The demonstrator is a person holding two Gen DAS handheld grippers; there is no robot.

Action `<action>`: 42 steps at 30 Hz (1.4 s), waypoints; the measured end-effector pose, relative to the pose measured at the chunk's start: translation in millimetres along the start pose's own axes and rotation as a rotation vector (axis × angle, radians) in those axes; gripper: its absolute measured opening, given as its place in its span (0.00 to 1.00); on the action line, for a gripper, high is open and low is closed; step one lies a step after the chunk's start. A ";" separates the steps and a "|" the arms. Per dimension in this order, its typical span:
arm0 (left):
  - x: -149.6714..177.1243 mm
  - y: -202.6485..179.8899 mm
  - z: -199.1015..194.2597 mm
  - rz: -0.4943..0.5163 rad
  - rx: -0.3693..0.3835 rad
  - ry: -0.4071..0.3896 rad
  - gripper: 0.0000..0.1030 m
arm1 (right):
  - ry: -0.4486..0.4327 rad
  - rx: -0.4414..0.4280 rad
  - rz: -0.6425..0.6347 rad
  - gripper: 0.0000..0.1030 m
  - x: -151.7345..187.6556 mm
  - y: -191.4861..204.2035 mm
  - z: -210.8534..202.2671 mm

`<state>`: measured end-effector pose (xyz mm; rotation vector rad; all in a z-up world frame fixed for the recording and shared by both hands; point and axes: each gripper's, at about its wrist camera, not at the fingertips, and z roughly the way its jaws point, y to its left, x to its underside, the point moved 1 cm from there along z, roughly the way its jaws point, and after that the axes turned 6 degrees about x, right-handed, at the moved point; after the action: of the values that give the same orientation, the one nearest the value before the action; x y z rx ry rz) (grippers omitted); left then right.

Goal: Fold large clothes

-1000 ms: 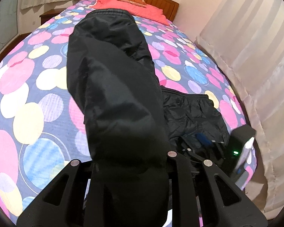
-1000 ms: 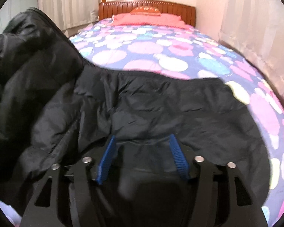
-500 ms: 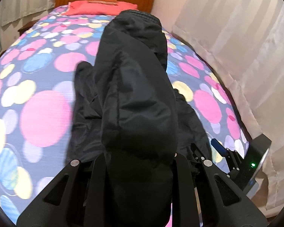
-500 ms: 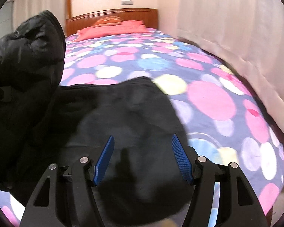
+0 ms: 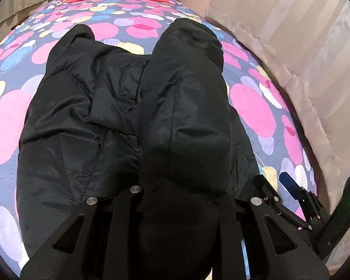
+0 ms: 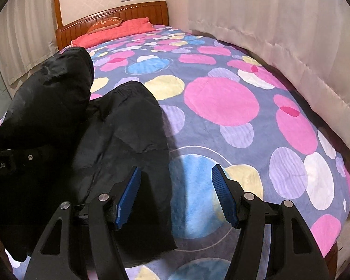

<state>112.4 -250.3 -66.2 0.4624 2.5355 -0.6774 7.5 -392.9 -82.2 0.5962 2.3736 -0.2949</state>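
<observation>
Gripping a thick fold of the black jacket, the left claw holds a padded section — it looks like a sleeve — raised above the rest of the garment, its long axis running straight away from the claw toward the headboard. The jacket body lies spread on the bed, below and mostly to the left of that lifted part in the left wrist view. The right claw hangs with its blue pads wide apart and nothing between them, right at the jacket's right edge, partly over bare bedspread. Judging from this, the left claw is the one placed to lay the sleeve across the body, and the right claw is nearer the free hem for the next grasp. Counted: one jacket, one lifted sleeve, two claws, one bed, one red pillow at the head — no second garment shows
</observation>
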 end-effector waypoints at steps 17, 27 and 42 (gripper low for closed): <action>-0.5 -29.4 -35.1 0.024 0.036 -0.041 0.59 | -0.010 0.007 -0.009 0.61 -2.4 -4.8 -7.9; 1.1 -26.5 -100.9 0.033 0.123 -0.155 0.64 | -0.060 0.016 -0.029 0.61 -17.1 1.2 -31.9; 4.7 106.3 -130.3 -0.134 -0.108 -0.267 0.76 | -0.092 -0.160 -0.043 0.72 -49.7 62.0 -57.3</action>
<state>108.0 -92.3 -8.9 0.1540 2.3480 -0.6019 39.8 -335.4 -9.8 0.4468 2.2970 -0.1459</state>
